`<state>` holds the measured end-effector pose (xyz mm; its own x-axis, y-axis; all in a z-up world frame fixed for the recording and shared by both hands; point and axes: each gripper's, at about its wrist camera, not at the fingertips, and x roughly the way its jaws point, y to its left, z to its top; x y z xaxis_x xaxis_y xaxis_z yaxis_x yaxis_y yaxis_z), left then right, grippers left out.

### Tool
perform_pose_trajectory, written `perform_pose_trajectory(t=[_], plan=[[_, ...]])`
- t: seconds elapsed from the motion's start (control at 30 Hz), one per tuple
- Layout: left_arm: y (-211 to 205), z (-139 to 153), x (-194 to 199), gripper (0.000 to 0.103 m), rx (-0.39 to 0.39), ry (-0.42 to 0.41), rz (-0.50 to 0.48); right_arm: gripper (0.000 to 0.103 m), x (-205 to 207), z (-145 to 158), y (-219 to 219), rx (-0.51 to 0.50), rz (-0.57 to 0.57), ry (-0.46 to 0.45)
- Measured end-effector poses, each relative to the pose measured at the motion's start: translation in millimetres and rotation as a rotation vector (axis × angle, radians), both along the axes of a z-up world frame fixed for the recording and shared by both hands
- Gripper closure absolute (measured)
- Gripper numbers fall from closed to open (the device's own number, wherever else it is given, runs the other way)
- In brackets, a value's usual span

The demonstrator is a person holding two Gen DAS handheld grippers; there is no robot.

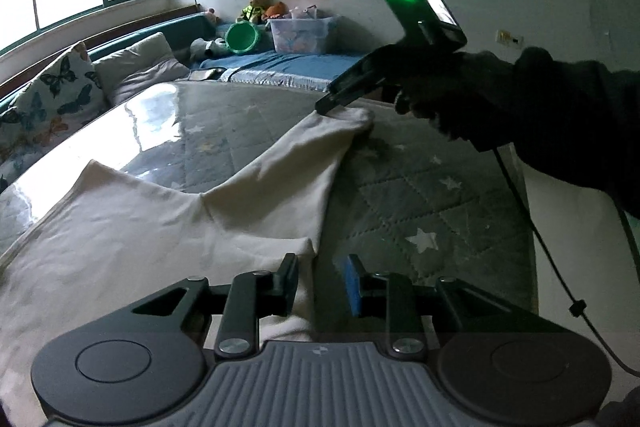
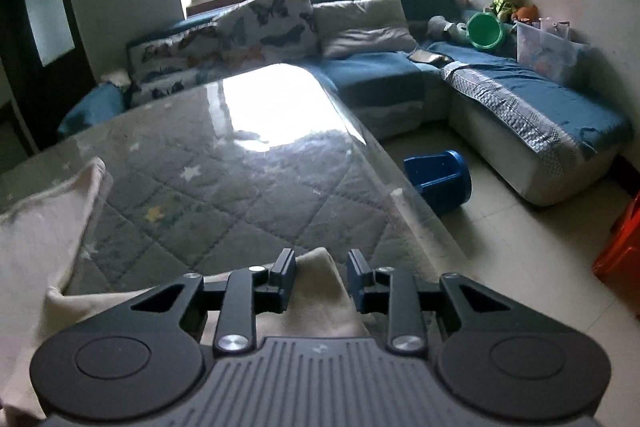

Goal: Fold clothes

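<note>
Two grippers, left gripper (image 1: 322,267) and right gripper (image 2: 321,263), fingers released, one cream garment (image 1: 132,227), one quilted table (image 1: 420,195).

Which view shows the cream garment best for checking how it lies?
The left wrist view: the cream garment spreads across the table, one part stretching to the right gripper. The right wrist view shows only a raised edge at the left and a corner between the open fingers.
</note>
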<state>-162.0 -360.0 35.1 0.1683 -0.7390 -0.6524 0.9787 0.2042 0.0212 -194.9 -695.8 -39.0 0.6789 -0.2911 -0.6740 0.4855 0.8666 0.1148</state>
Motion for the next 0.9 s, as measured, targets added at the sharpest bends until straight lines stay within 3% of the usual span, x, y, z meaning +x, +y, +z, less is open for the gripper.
perform_pose_trajectory(t=[0.07, 0.13, 0.2, 0.33, 0.57, 0.63, 0.73, 0.9], plan=[[-5.6, -4.4, -0.4, 0.077, 0.012, -0.006, 0.000, 0.077, 4.2, -1.9, 2.1, 0.000, 0.011, 0.014], [-9.5, -8.4, 0.1, 0.083, 0.022, -0.006, 0.000, 0.090, 9.4, -1.3, 3.6, -0.021, 0.018, 0.023], [-10.2, -11.7, 0.8, 0.091, 0.023, 0.001, 0.003, 0.095, 12.2, 2.5, 9.8, -0.056, 0.025, 0.033], [-8.2, -15.5, 0.4, 0.095, 0.028, 0.013, -0.012, 0.096, 24.0, 12.9, 19.3, -0.169, 0.041, 0.015], [-7.7, -16.9, -4.5, 0.095, 0.038, 0.031, -0.051, 0.087, 47.2, 14.5, 17.9, -0.236, -0.015, 0.039], [-6.4, -15.8, -7.4, 0.094, 0.037, 0.026, -0.061, 0.087, 42.2, 19.0, 19.5, -0.214, -0.009, 0.016], [-1.9, -7.1, -7.1, 0.094, -0.005, 0.023, -0.056, 0.087, 25.9, 25.5, 32.7, -0.140, 0.085, -0.028], [-0.4, 1.3, 5.5, 0.094, -0.036, 0.022, 0.023, 0.087, 9.0, 16.2, 64.0, -0.075, 0.236, -0.022]])
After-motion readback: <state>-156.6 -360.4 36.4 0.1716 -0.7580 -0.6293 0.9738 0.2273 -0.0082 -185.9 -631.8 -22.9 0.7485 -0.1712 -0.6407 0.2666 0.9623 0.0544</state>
